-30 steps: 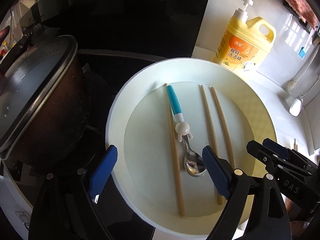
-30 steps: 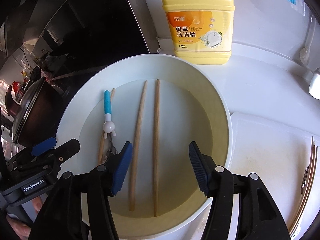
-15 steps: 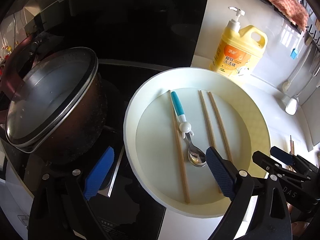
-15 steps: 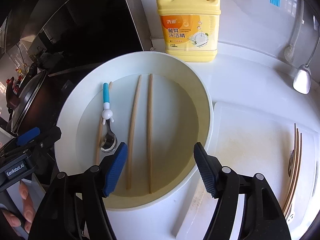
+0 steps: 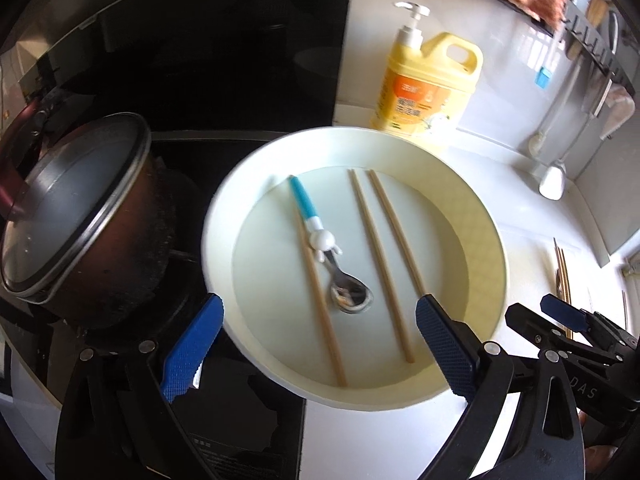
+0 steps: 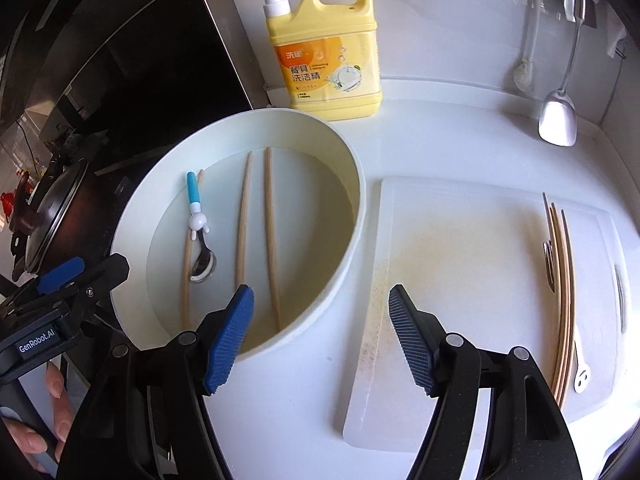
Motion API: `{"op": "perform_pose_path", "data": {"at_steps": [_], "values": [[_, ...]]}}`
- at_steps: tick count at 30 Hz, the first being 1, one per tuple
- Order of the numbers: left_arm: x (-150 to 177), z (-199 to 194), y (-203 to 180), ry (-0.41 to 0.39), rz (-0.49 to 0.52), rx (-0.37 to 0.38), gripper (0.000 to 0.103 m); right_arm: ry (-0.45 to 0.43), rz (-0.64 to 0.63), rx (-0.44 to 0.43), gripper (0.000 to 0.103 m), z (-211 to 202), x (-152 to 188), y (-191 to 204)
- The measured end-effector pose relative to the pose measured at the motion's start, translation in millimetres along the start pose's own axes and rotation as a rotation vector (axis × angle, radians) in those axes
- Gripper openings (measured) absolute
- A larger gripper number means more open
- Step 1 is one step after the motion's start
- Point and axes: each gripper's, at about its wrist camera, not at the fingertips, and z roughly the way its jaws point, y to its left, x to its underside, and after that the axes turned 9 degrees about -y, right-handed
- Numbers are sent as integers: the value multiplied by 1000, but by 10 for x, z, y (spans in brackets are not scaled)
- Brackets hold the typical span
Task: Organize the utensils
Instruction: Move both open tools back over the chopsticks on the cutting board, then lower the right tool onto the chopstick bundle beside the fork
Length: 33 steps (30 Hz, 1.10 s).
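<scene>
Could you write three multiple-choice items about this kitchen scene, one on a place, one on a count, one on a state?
1. Where does the spoon with the blue handle lie?
A. on the cutting board
B. in the white basin
C. in the pot

2. How many chopsticks lie in the basin?
A. one
B. three
C. six

3. How are the two grippers?
A. both open, holding nothing
B. both shut on chopsticks
C. the left one shut on the spoon

Answers:
1 B: the spoon rests on the floor of the white basin, not on the cutting board.
2 B: one chopstick beside the spoon, plus a pair.
3 A: left gripper and right gripper have bare pads.
</scene>
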Motion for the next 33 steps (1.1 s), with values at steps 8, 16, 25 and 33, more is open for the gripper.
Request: {"op": "perform_pose_path", "data": {"at_steps": [8,16,25,33], "values": [[58,-23,-548,-9,78,62,95,-25,80,73,67,-301,195,-560],[253,-86,-1540,-31,127,133,95,-57,148,147,67,-727,481,-1577],[719,-61,-2508,-12,90,84,95,-48,93,147,67,-902,688,-2704],[834,148,-2873,-38,104,55,95,-80,85,107,68,-779,749,-3039]]}}
